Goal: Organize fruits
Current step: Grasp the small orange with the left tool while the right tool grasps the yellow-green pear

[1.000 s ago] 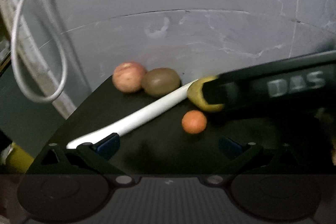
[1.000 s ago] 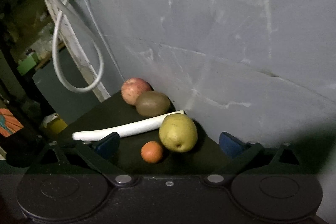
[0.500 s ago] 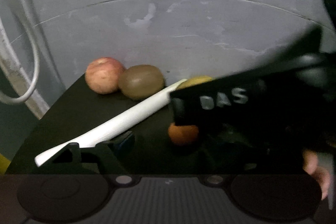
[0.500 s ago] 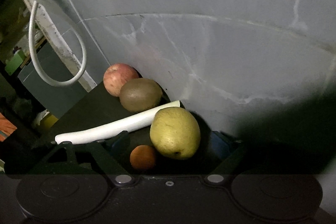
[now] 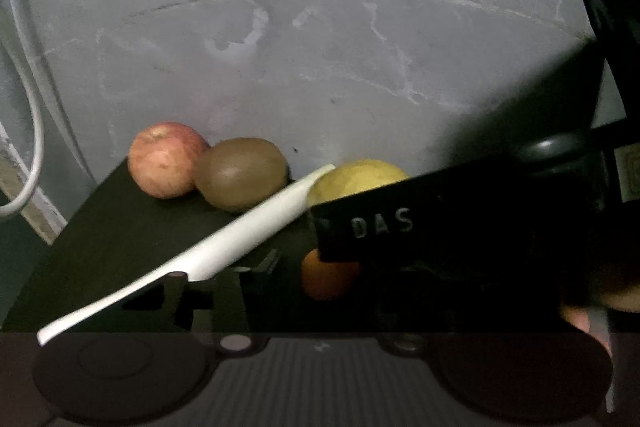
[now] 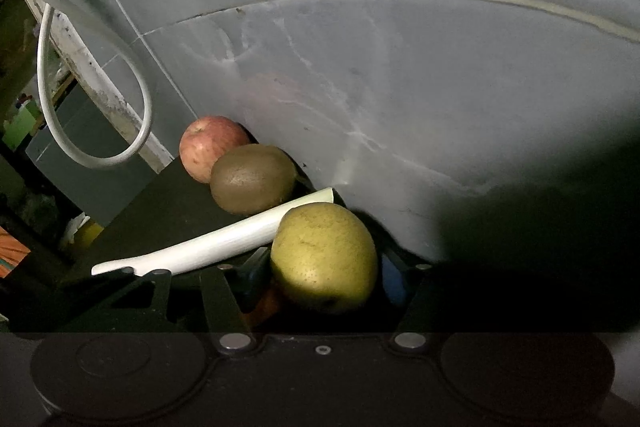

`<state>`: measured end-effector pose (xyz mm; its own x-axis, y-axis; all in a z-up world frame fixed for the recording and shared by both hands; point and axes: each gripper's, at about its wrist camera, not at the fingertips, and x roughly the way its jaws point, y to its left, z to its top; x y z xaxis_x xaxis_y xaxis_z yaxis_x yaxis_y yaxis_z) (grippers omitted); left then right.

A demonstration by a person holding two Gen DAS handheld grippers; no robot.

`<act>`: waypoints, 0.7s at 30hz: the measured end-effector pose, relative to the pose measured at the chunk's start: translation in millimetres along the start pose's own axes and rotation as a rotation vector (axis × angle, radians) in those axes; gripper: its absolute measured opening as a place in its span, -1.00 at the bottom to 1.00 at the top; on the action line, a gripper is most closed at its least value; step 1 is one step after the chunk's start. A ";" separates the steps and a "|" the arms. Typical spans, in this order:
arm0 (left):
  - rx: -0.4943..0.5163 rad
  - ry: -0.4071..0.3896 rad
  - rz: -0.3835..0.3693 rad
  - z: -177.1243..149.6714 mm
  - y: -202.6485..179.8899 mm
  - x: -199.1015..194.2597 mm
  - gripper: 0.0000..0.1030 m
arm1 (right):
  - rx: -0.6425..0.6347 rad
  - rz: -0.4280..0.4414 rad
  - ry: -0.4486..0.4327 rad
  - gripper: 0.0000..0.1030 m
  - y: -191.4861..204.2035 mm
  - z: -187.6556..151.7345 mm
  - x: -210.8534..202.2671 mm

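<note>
On a dark surface against a grey wall lie a red apple (image 5: 167,158), a brown kiwi (image 5: 241,174), a yellow pear (image 5: 356,175), a small orange (image 5: 326,277) and a long white stalk (image 5: 224,245). In the right wrist view the pear (image 6: 324,258) sits between the fingers of my right gripper (image 6: 320,277), which stand close on both sides of it; the orange (image 6: 266,303) is mostly hidden behind the left finger. The right gripper's black body (image 5: 460,219) crosses the left wrist view over the pear and orange. My left gripper's fingers (image 5: 260,269) are dim, near the stalk.
The apple (image 6: 212,147) and kiwi (image 6: 252,179) rest against the wall at the back left. A white cable loop (image 6: 92,131) hangs off the surface's left edge. The grey wall (image 6: 400,87) stands right behind the fruit.
My right gripper has moved forward and its fingers have closed in around the pear. My left gripper has moved closer to the fruit, with the stalk now near its fingers.
</note>
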<state>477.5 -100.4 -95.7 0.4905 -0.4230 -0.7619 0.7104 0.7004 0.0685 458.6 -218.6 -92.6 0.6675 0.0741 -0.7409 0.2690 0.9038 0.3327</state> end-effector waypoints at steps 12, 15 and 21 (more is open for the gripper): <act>-0.052 0.063 0.050 4.5 1.5 4.1 -0.32 | -0.032 0.019 -0.036 0.11 -5.7 -9.3 -5.9; -0.105 0.090 0.064 3.2 6.5 -3.1 -0.32 | -0.024 0.047 -0.046 0.11 -10.8 -16.2 -11.1; -0.179 0.092 0.098 -5.9 15.1 -25.3 -0.32 | -0.003 0.112 -0.053 0.11 -18.4 -31.1 -21.3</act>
<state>472.9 -75.7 -79.3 0.4989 -0.2998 -0.8131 0.5571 0.8297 0.0360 417.8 -223.8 -101.1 0.7291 0.1523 -0.6673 0.1886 0.8925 0.4097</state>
